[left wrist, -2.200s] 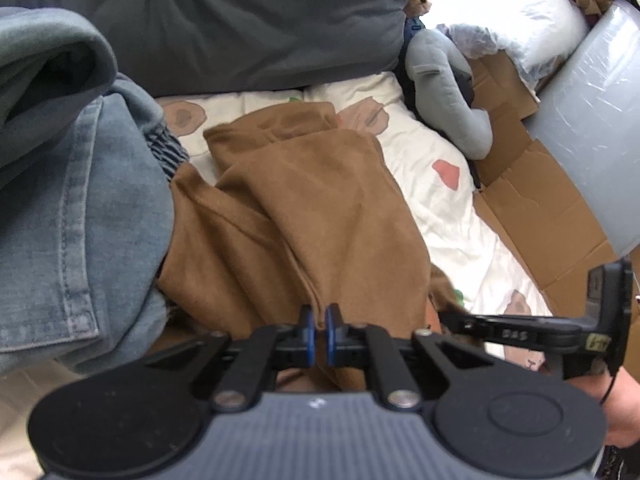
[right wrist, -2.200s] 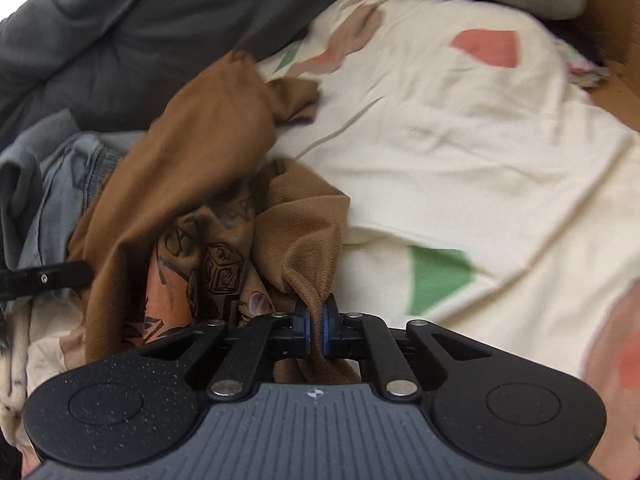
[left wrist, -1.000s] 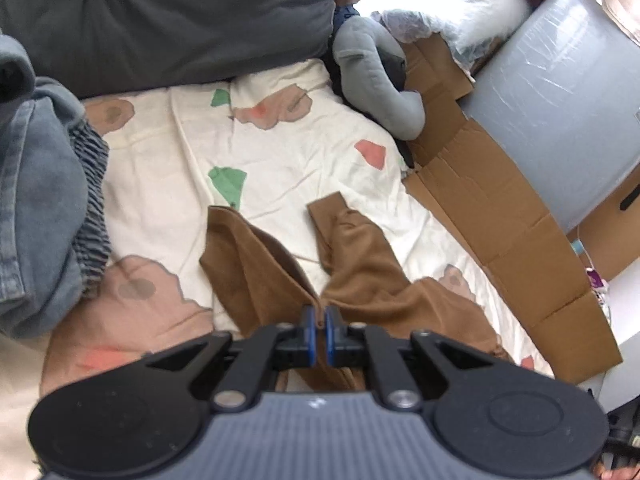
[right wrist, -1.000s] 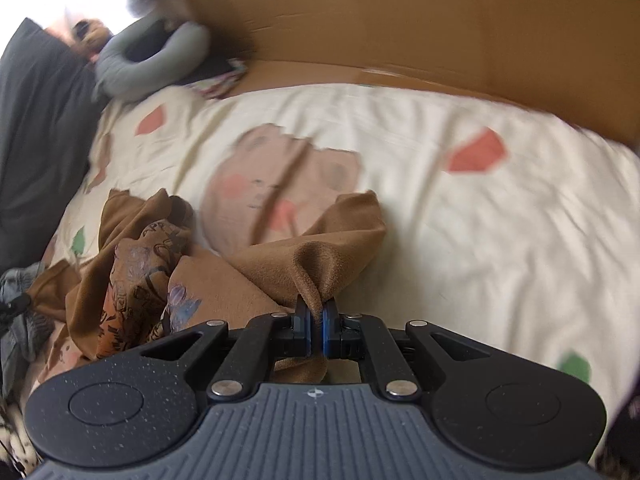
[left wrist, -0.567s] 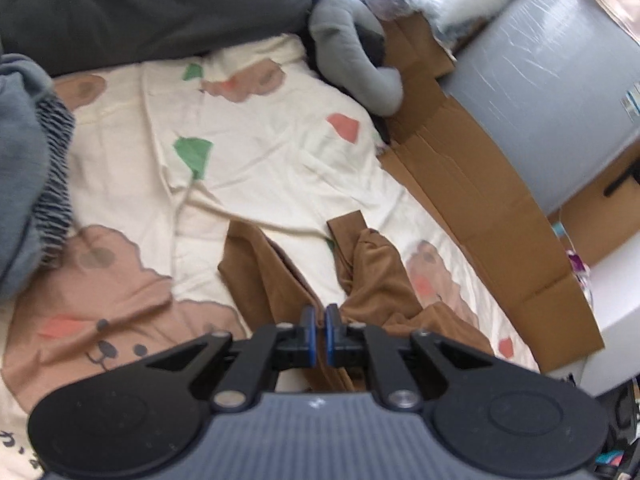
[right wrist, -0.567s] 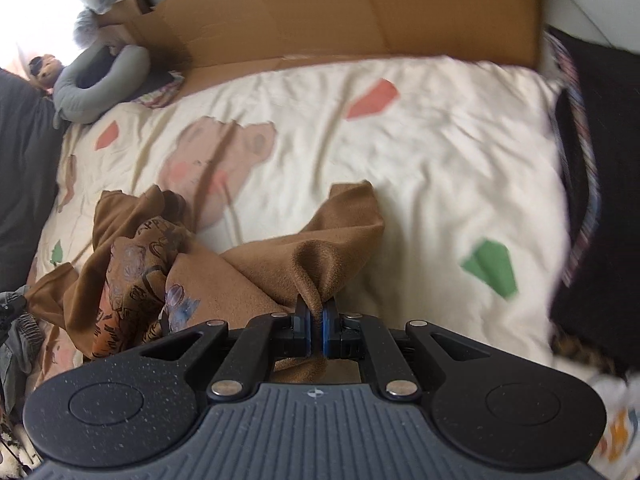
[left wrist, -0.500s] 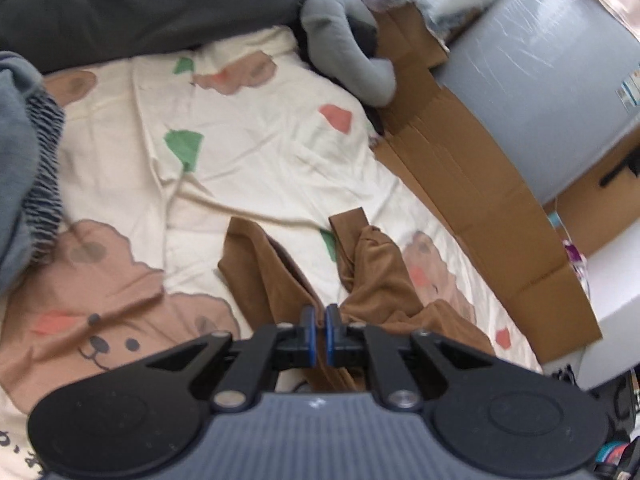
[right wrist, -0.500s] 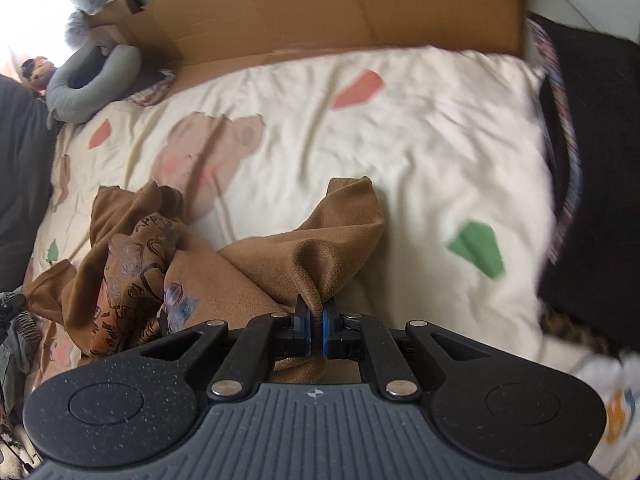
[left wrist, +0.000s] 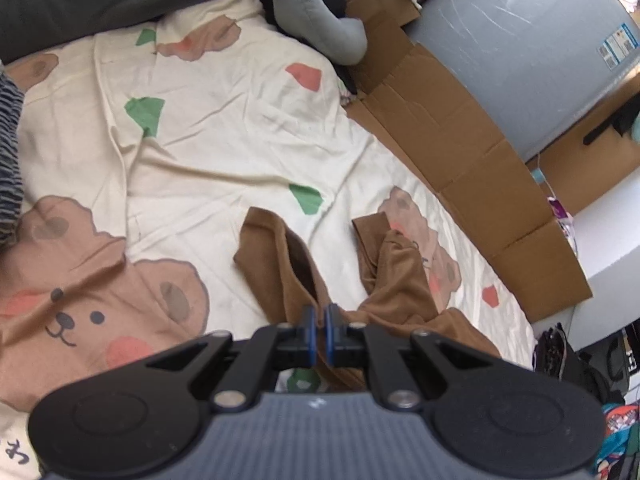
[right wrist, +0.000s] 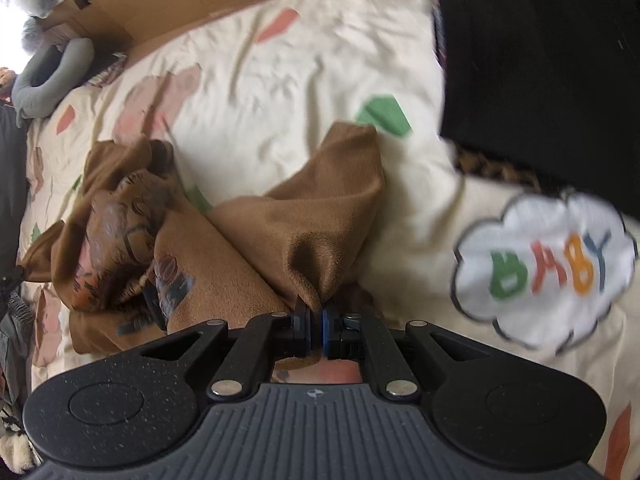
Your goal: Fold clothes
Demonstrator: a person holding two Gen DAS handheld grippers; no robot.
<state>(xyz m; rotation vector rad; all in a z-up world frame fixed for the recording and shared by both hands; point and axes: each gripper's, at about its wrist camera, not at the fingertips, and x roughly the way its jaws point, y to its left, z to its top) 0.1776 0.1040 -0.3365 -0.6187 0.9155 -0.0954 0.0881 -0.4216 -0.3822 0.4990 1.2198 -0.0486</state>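
A brown garment with a printed front lies crumpled on the cream bear-print bed sheet. My left gripper is shut on one edge of it, and two brown flaps spread ahead of the jaws. In the right wrist view the same brown garment bunches to the left, print showing. My right gripper is shut on another edge, a fold of cloth rising from between the pads.
Flattened cardboard lines the bed's right side beside a grey wrapped slab. A grey plush toy lies at the head. A black cloth covers the upper right, with a "BABY" cloud print below it. Denim lies at the left edge.
Both grippers have carried the brown garment along the bed, away from the denim. The right gripper swept far sideways and rolled; the black cloth and the BABY print came into view.
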